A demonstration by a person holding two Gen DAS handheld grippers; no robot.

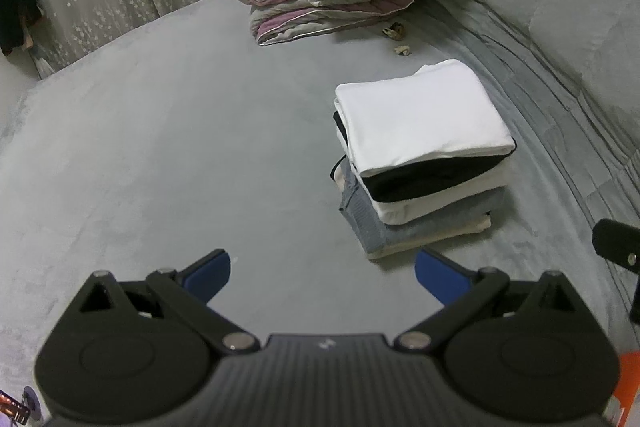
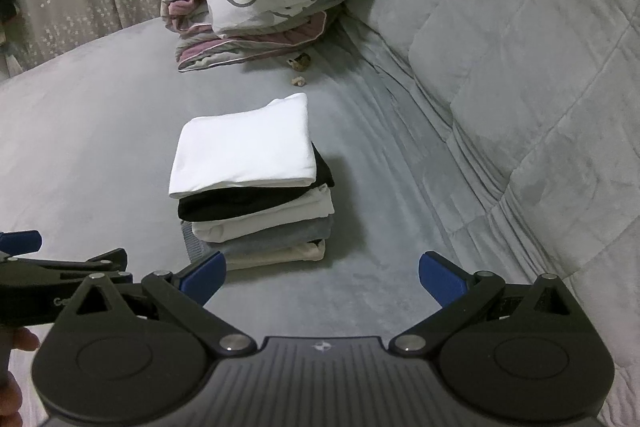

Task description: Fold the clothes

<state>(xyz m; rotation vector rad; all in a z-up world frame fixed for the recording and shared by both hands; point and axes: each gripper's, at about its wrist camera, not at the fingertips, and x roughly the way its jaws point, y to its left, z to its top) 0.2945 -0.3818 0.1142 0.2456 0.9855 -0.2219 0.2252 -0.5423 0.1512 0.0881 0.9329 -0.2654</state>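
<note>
Jaws of left gripper (image 1: pixel 323 273) and right gripper (image 2: pixel 322 273) apart, empty; one stack (image 2: pixel 250 183) of perhaps five folded garments.

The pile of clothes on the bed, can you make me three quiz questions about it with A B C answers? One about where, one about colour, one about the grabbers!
1. Where is the pile of clothes?
A. on the grey bed
B. on the folded quilt
C. in a gripper

2. What colour is the top garment?
A. black
B. white
C. purple

3. How are the left gripper and right gripper?
A. both shut on cloth
B. one holding a sock
C. both open, empty

Answers: 1 A, it sits on the bed; 2 B, white lies above black; 3 C, fingers spread apart over bare bed.
</note>
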